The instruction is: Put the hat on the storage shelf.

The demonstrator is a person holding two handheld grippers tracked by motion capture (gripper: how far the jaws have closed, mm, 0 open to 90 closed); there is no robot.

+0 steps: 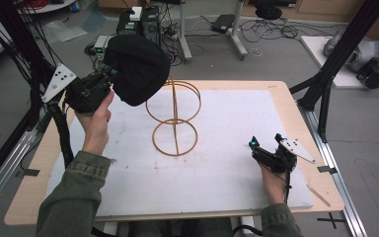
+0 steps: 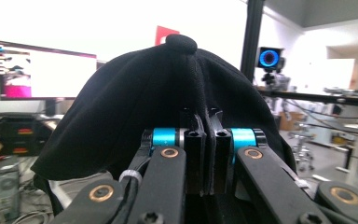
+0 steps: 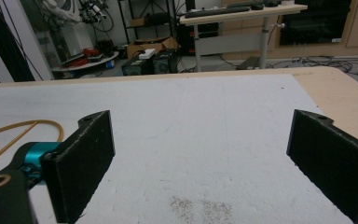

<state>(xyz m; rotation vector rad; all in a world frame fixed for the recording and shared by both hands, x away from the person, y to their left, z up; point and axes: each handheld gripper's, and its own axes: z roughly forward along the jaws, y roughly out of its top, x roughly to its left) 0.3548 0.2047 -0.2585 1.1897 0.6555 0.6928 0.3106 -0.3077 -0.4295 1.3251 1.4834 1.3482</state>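
In the high view, the left gripper (image 1: 109, 74) is raised above the far left part of the white foam board (image 1: 227, 148) and holds a black fabric cap (image 1: 138, 74) in the air, just left of the top ring of a tan wire hat stand (image 1: 174, 118) that stands upright near the board's middle. The right gripper (image 1: 266, 143) rests low at the near right of the board, well apart from the stand.

In the left gripper view, the jaws are pressed together on a fold of the black fabric cap (image 2: 168, 93), whose crown button points up; a lit monitor (image 2: 44, 70) stands far left.

In the right gripper view, the jaws stand wide apart over the bare white foam board (image 3: 191, 130), and part of the tan wire hat stand (image 3: 23, 130) lies at the left edge.
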